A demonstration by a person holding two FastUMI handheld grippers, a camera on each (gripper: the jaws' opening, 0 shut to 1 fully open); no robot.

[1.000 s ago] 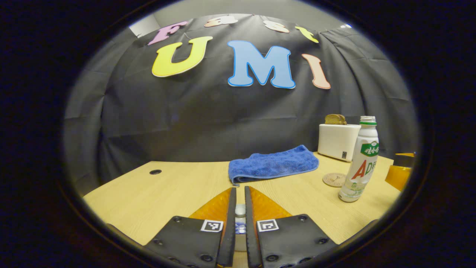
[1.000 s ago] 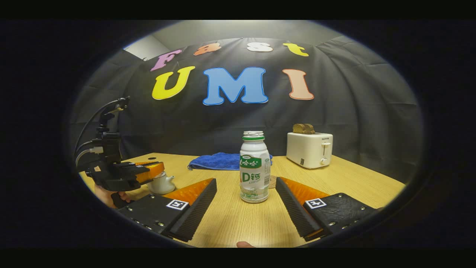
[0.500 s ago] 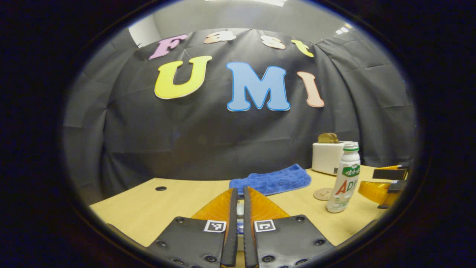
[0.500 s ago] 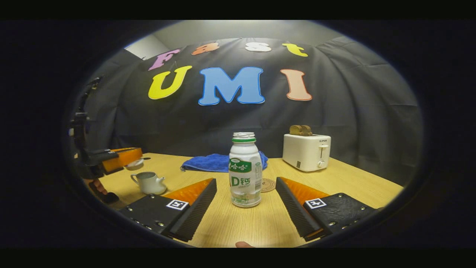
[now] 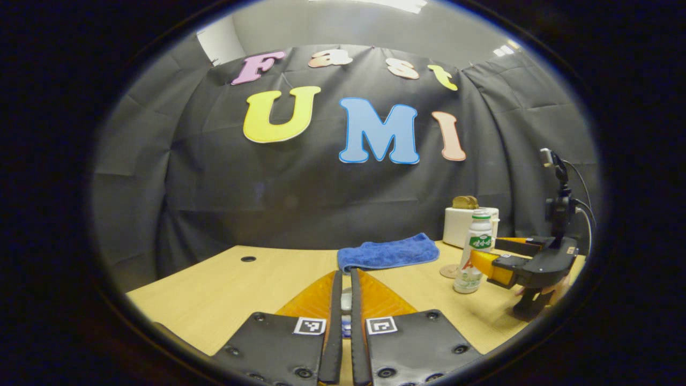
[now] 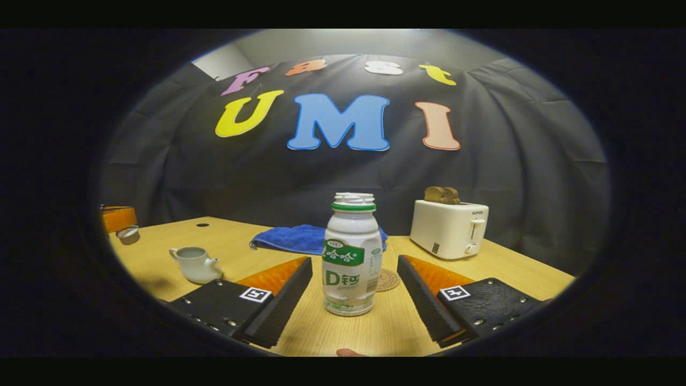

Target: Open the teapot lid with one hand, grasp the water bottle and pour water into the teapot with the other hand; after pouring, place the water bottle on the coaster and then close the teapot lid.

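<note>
Teapot lid (image 5: 346, 301) mostly hidden, pinched in left tongs (image 5: 343, 279) | right tongs (image 6: 355, 266) apart, flanking bottle (image 6: 351, 254)

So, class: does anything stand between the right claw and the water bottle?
Nothing visible does. The right claw is open, and the water bottle stands upright on the table between its fingers, not yet gripped.

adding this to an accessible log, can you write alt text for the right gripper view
The right gripper has its jaws open on either side of an uncapped water bottle standing on a wooden table. An open teapot sits to the left; a coaster, a blue cloth and a toaster lie behind.
</note>
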